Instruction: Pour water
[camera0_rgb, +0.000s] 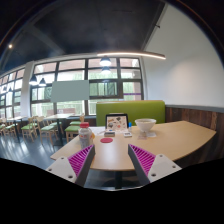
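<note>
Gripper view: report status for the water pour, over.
Gripper open, holding nothing. White bowl and a small red-topped container stand beyond it on the wooden table. Red coaster ahead; path clear.

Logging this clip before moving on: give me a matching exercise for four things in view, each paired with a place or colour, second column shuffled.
Things:
1. white bowl
2. red coaster
3. bench seat
4. hand-held gripper

Descriptions:
A. green, behind the table
B. open, nothing between its fingers
C. flat on the table, ahead of the fingers
D. on the table, right of the small upright sign

Pairs: 1-D, 2-C, 3-A, 4-B
</note>
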